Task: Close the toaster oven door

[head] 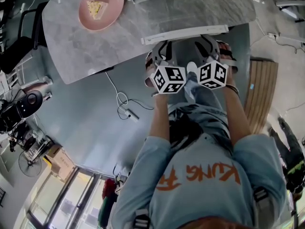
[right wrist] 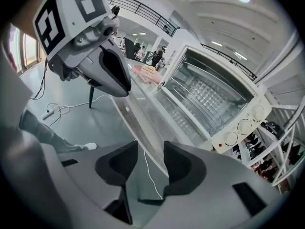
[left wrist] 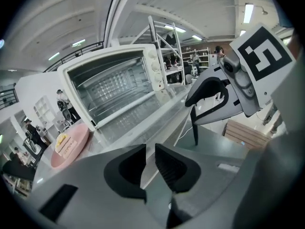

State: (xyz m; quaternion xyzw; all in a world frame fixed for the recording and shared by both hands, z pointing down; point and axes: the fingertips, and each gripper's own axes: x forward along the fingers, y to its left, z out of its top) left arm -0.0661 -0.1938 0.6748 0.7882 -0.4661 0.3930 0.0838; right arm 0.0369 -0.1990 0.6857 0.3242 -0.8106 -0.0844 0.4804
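A white toaster oven [left wrist: 114, 80] [right wrist: 214, 94] stands on the marble table [head: 71, 42] with its glass door [left wrist: 143, 116] [right wrist: 157, 113] folded down flat. The door's white handle bar [head: 183, 32] lies along the table's near edge. My left gripper [head: 162, 49] [left wrist: 150, 159] hovers just before that handle with its jaws a narrow gap apart and nothing pinched. Beside it, my right gripper [head: 209, 44] [right wrist: 150, 159] is open wider, and the door's front edge shows through its gap without touching the pads.
A pink plate [head: 101, 6] [left wrist: 70, 144] with a piece of food sits at the table's left. On the floor lie a white cable [head: 125, 106] and a wooden slatted board [head: 259, 94]. A dark chair [head: 19, 27] stands left of the table.
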